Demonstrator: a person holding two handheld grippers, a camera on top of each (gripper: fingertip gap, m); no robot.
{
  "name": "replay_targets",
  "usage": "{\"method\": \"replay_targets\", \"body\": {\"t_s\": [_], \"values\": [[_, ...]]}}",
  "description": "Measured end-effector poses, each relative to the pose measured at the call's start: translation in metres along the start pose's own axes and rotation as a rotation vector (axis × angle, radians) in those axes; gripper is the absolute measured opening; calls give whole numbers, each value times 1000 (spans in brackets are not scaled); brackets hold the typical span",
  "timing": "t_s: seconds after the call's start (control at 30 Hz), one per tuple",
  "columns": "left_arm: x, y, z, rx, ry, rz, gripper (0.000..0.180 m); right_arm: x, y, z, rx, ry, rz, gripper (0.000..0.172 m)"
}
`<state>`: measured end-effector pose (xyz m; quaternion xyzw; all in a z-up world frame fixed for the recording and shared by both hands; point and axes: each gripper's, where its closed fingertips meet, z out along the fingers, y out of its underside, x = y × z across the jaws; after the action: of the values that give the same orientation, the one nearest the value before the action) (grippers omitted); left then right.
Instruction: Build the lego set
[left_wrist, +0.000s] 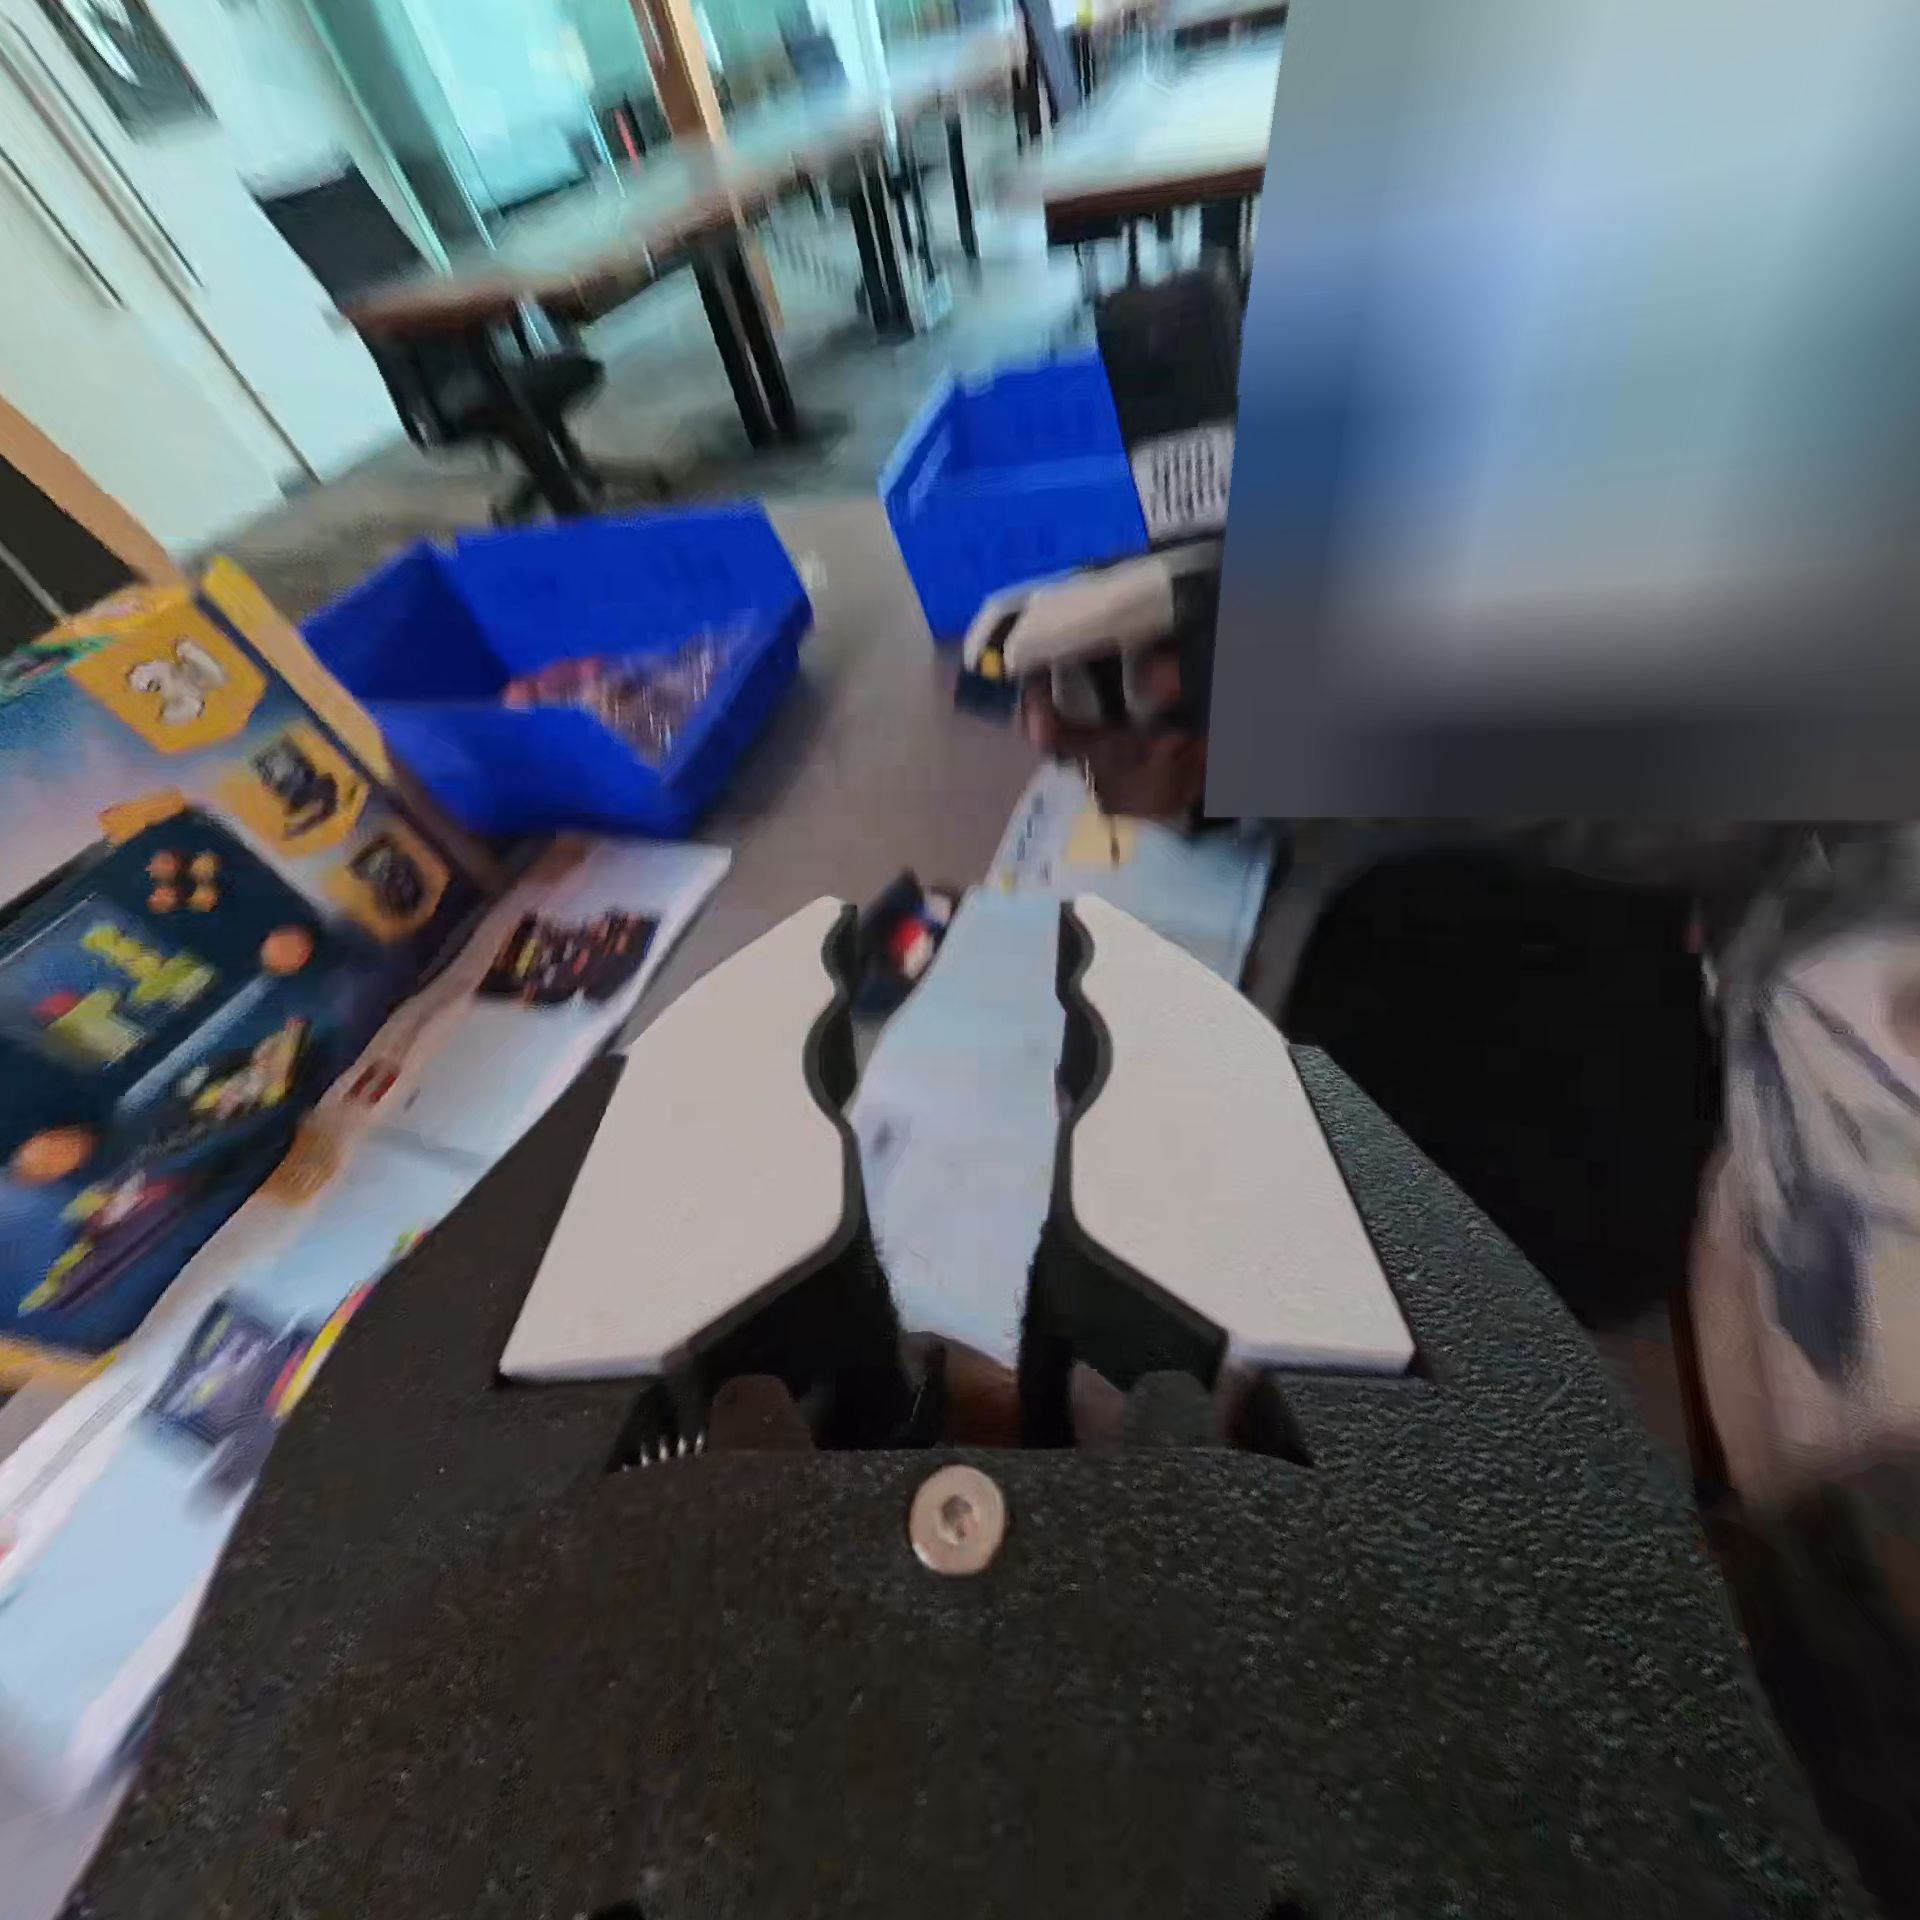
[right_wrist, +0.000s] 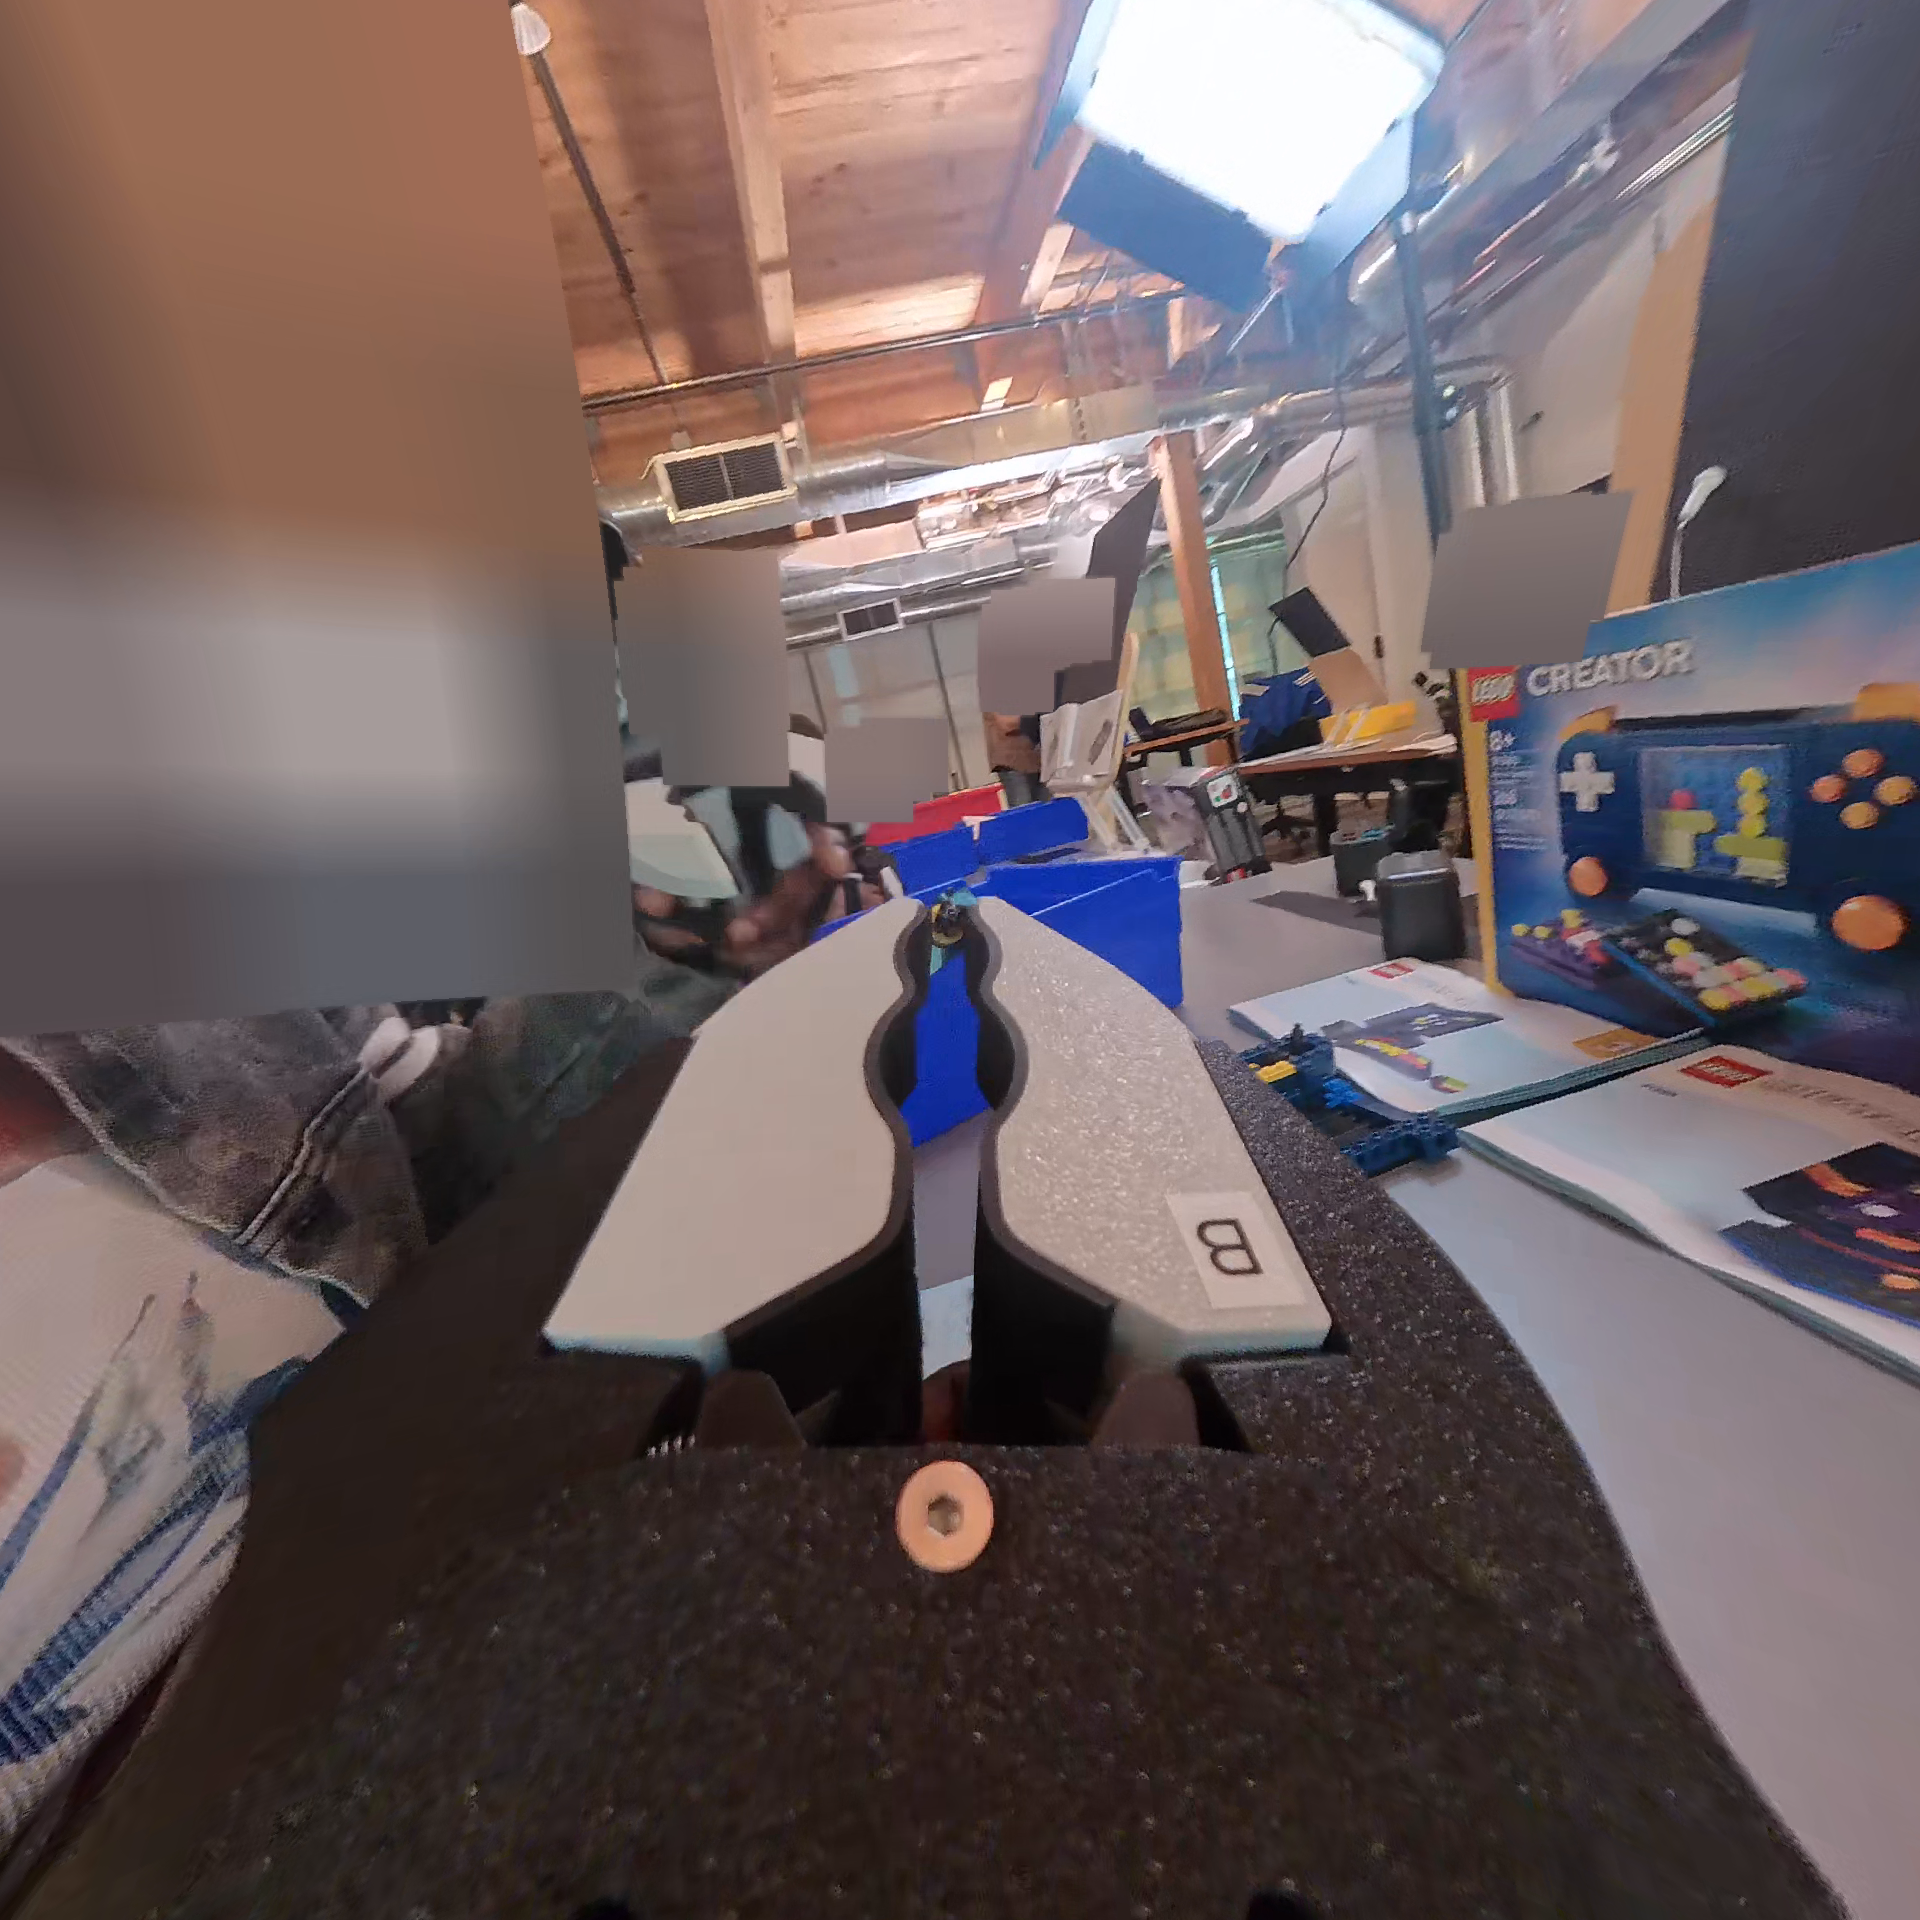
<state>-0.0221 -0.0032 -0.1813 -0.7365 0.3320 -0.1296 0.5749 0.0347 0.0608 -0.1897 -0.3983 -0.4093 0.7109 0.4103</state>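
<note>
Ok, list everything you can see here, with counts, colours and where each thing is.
Bins: at least two, blue, far side of table.
Box: one, blue and yellow, upright behind booklets.
Booklets: two, pale, lying flat before box.
Brick build: one, blue, at near booklet's edge.
Canister: one, dark, beside box.
Table: one, grey.
Left claw: open, over a booklet.
Right claw: shut on a small dark piece.

Left gripper (left_wrist: 956, 914) and right gripper (right_wrist: 948, 914) alike, pale grey wavy-edged fingers (left_wrist: 717, 1143) lined black inside, textured black body, silver centre screw (left_wrist: 957, 1519), white lettered sticker (right_wrist: 1231, 1252) on right finger, grey patterned jacket sleeve (right_wrist: 312, 1122)
</note>
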Motion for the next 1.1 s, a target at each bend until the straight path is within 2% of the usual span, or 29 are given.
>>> {"method": "replay_targets", "body": {"t_s": [0.07, 0.13, 0.23, 0.3, 0.33, 0.4, 0.47, 0.53, 0.63, 0.8, 0.93, 1.1], "values": [[-11, 28, -56, -315, 2, 50, 29, -1, -6, -3, 18, 13, -11, 5], [-34, 71, -115, -675, -41, 59, 29, -3, -10, -2, 30, 12, 0, 5], [-41, 143, -185, -1144, 65, -55, 21, -10, -8, 2, 10, -10, -4, 5], [-31, 186, -219, -1385, 225, -45, 18, -12, -5, 4, -13, -12, -27, 5], [-30, 204, -232, -1465, 292, 9, 17, -13, -4, 4, -21, -12, -36, 5], [-38, 231, -245, -1571, 331, 106, 18, -12, -4, 4, -19, -7, -47, 5], [-41, 244, -247, -1591, 392, 176, 18, -11, -7, 2, -3, -3, -42, 5], [-34, 248, -238, -1525, 436, 150, 17, -9, -10, 0, 15, -1, -32, 5], [-29, 254, -245, -1545, 474, 140, 16, -8, -12, -2, 18, 7, -35, 5], [-36, 267, -246, -1566, 430, 197, 18, -9, -12, -1, 12, 1, -44, 5], [-29, 271, -247, -1548, 454, 124, 16, -7, -11, -2, 8, 10, -44, 5], [-35, 273, -247, -1566, 417, 141, 7, -6, -14, -3, 14, 17, -49, 5]]}}
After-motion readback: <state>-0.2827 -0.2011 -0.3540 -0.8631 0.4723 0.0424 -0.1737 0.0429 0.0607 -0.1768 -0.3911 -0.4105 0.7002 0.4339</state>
